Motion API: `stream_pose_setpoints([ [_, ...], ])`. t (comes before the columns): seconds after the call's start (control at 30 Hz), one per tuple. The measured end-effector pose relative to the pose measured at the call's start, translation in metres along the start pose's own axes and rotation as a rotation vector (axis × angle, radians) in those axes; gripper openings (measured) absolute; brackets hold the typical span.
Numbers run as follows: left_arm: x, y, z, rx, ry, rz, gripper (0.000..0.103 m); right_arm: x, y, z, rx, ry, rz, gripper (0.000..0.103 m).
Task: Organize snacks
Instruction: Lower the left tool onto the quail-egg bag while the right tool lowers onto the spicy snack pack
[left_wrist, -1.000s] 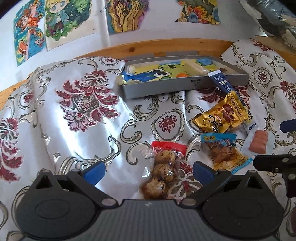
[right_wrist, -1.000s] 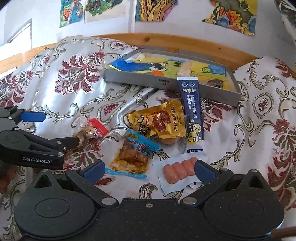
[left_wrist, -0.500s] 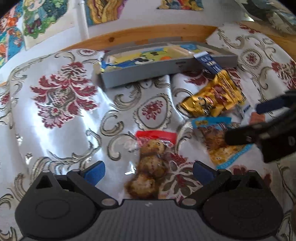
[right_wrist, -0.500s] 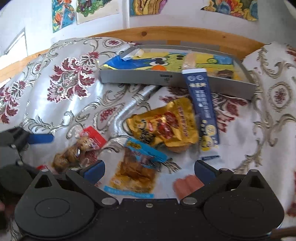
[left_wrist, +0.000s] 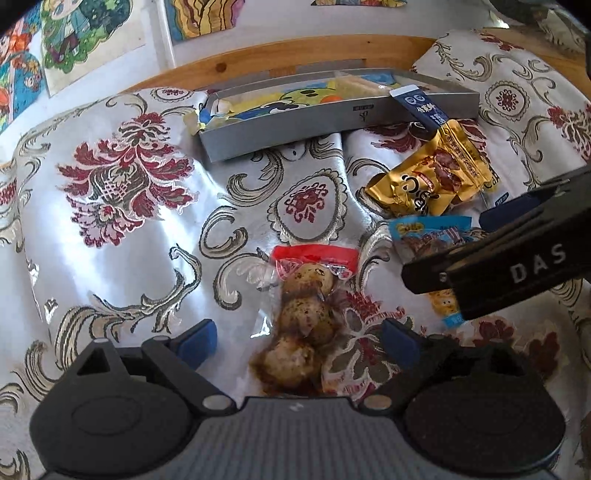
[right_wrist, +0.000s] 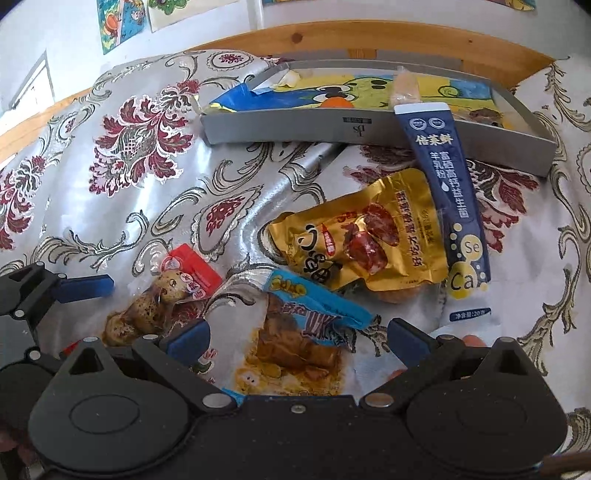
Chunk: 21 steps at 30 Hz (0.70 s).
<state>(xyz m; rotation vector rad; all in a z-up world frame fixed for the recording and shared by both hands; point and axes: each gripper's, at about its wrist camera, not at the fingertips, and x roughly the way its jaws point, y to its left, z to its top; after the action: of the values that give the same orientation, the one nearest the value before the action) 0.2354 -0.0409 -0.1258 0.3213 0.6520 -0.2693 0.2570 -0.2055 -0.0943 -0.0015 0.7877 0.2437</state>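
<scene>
A clear pack of brown speckled quail eggs (left_wrist: 303, 314) with a red top lies on the patterned cloth. My left gripper (left_wrist: 297, 339) is open, low over it, with the pack's lower end between its blue pads. My right gripper (right_wrist: 297, 339) is open too and straddles a blue-topped packet of brown snack (right_wrist: 295, 332). A gold packet (right_wrist: 362, 240) and a navy stick sachet (right_wrist: 447, 199) lie beyond it. The grey tray (right_wrist: 280, 127) at the back holds a cartoon-printed packet. One of the right gripper's fingers (left_wrist: 491, 266) crosses the right side of the left wrist view.
The silver and red floral cloth (left_wrist: 122, 184) is wrinkled, with a raised fold running toward the tray. A wooden rail (right_wrist: 369, 37) and a wall with drawings stand behind. A pink sausage pack (right_wrist: 469, 339) peeks out beside the right gripper's body.
Both grippers have come lower and closer to the snacks. The right one has shifted left from the sausage pack to over the blue packet, close beside the left one.
</scene>
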Motion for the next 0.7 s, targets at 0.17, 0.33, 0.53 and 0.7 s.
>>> stream_pose_setpoints([
  [0.17, -0.001, 0.000, 0.000, -0.001, -0.005, -0.010, 0.086, 0.009, 0.008, -0.003, -0.048, 0.020, -0.025, 0.100],
  [0.33, -0.001, 0.004, -0.002, -0.022, -0.008, -0.038, 0.076, 0.009, 0.012, -0.005, -0.081, 0.019, -0.044, 0.097],
  [0.53, -0.001, 0.008, -0.002, -0.044, -0.008, -0.051, 0.065, 0.007, 0.010, -0.005, -0.061, 0.016, -0.053, 0.094],
  [0.7, -0.002, 0.013, -0.003, -0.074, -0.013, -0.063, 0.062, 0.004, 0.009, -0.005, -0.050, 0.012, -0.068, 0.092],
])
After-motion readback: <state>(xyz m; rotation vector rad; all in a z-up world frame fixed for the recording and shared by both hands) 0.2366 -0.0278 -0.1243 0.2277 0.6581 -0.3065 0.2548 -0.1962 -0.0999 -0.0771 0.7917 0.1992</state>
